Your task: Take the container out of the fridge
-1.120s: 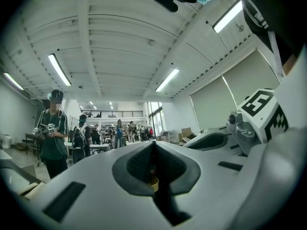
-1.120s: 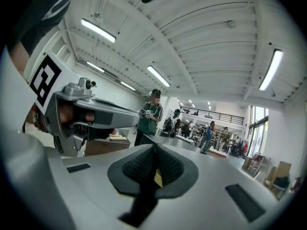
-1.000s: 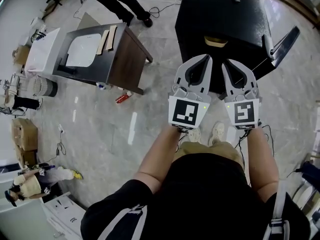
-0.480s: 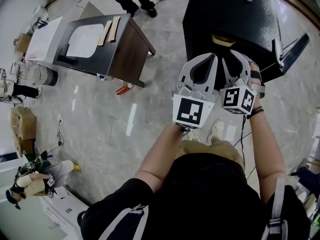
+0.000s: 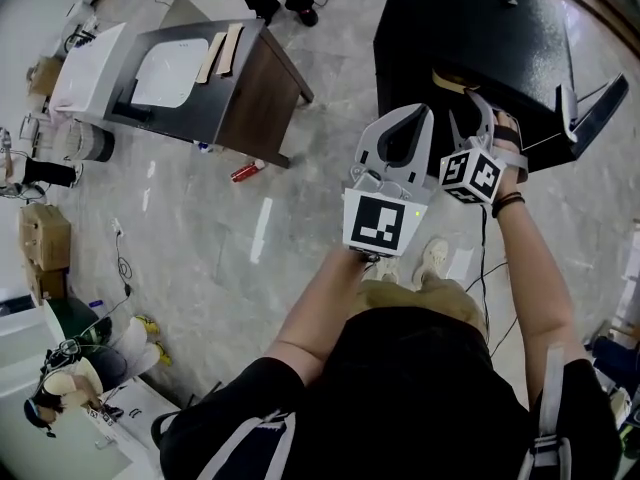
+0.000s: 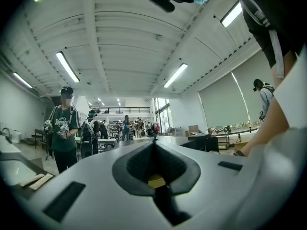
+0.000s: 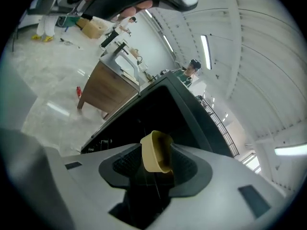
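Container (image 7: pixel 156 152), tan and cup-shaped, sits at the front of the black fridge (image 5: pixel 470 18) beside its open door (image 5: pixel 595 93), between the opening jaws of the right gripper (image 7: pixel 156 169), whose pads stand clear of it; left gripper (image 5: pixel 424 111) just beside, jaws together, empty.

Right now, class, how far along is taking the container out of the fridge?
Done: the fridge door looks open. In hand: the right gripper is opening its fingers around the tan container, not yet pressing it. Still to do: grip it and lift it out.
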Motion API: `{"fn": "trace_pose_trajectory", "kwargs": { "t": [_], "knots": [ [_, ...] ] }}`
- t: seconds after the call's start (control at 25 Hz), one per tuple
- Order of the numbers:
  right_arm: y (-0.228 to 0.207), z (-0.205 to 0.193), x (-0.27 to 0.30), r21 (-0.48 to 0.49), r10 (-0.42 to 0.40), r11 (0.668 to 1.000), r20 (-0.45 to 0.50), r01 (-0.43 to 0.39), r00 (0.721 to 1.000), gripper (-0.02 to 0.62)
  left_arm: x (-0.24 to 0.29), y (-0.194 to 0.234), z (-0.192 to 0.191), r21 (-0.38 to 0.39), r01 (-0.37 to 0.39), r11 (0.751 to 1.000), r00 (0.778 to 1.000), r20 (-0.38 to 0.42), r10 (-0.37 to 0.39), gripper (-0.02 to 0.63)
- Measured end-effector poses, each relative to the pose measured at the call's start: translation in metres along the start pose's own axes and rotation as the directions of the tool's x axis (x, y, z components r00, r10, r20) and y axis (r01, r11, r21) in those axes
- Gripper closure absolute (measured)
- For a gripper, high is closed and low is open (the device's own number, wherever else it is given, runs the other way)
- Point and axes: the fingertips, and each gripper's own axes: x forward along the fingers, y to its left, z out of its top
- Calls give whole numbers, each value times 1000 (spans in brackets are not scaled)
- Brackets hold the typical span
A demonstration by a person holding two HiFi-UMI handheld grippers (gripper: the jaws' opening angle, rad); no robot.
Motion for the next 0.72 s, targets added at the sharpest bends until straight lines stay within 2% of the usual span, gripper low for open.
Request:
{"fn": "trace_pose_trajectory", "kwargs": {
  "t": [0.72],
  "knots": [
    [9, -16, 60, -15, 126, 992, -64, -127, 990, 407, 4, 17, -18, 0, 1, 1000, 999, -37, -1, 582]
  ]
}}
